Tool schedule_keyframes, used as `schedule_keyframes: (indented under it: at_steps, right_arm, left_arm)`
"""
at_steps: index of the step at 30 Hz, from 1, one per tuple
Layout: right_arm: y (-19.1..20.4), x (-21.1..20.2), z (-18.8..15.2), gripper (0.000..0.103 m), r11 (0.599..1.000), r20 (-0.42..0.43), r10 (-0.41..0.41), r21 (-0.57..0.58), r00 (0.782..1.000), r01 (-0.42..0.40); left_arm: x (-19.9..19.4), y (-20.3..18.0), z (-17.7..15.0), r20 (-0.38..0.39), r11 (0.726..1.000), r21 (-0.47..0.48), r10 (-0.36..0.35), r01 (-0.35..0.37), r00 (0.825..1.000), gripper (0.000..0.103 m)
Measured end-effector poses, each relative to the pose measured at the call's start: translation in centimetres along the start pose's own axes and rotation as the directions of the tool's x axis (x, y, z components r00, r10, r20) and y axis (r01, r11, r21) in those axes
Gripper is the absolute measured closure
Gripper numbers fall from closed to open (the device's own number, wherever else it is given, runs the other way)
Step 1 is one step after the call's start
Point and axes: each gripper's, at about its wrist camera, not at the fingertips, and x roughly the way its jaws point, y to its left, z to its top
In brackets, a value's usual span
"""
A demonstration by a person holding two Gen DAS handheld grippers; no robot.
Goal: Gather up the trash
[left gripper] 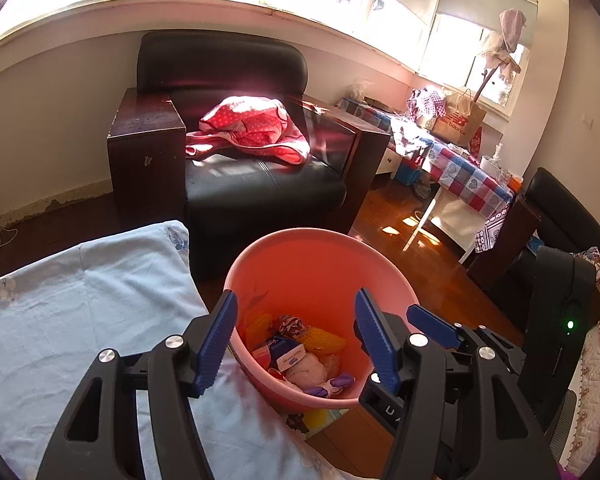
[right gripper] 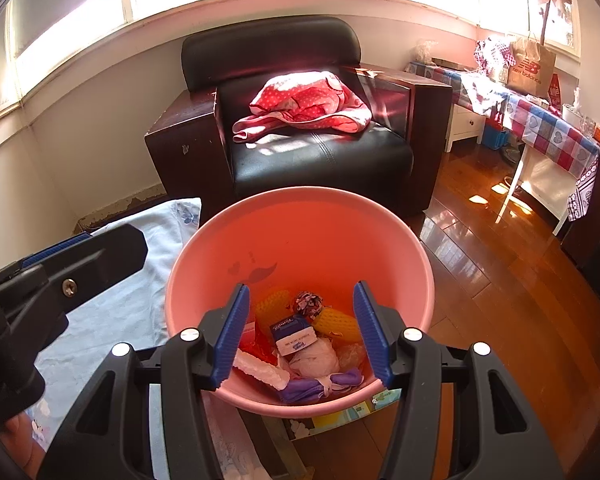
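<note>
A pink plastic bin (left gripper: 300, 256) (right gripper: 300, 224) stands on the wooden floor beside the bed. It holds trash: yellow foam nets (right gripper: 334, 324), a blue and white packet (right gripper: 294, 334), a white wad (right gripper: 314, 360), a purple mask (right gripper: 320, 386) and a crumpled wrapper (right gripper: 308, 302). My left gripper (left gripper: 296, 340) is open and empty, over the bin's near left side. My right gripper (right gripper: 300, 332) is open and empty, directly above the bin's near rim. The right gripper also shows in the left wrist view (left gripper: 432, 326), and the left gripper in the right wrist view (right gripper: 92, 252).
A light blue bed sheet (left gripper: 80, 320) lies at the left. A black leather armchair (right gripper: 320, 152) with a red dotted cloth (right gripper: 308, 104) stands behind the bin. A table with a checked cloth (right gripper: 548, 128) and a paper bag (right gripper: 532, 66) is at the right.
</note>
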Motion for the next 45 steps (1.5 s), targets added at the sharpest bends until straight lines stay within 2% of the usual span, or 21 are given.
schedule_keyframes:
  at_steps: [17,20,23,32,45]
  right_arm:
    - [2.2,-4.9,-1.6,0.048,0.999,0.079,-0.017,-0.043,0.997,0.021]
    - [2.7,-5.6,-2.0,0.040,0.998,0.089,-0.017,-0.052,0.996,0.022]
    - [3.3,-6.3,-2.4,0.039,0.998,0.101,-0.021,-0.062,0.995,0.028]
    - [4.7,-7.5,-3.6,0.039,0.995,0.117,-0.035,-0.085,0.993,0.045]
    - [6.1,-8.0,-5.1,0.039,0.993,0.125,-0.062,-0.096,0.990,0.075]
  left_arm:
    - [-5.7,0.3,-2.9,0.078,0.992,0.023,0.119,-0.121,0.990,0.039]
    - [-6.5,0.3,-3.6,0.079,0.989,0.024,0.144,-0.146,0.986,0.039]
    - [-7.4,0.5,-4.3,0.085,0.986,0.021,0.162,-0.164,0.983,0.039]
    - [-9.3,1.8,-5.9,0.086,0.980,-0.012,0.200,-0.199,0.976,0.039]
    - [-10.2,2.4,-7.3,0.079,0.977,-0.024,0.212,-0.210,0.974,0.040]
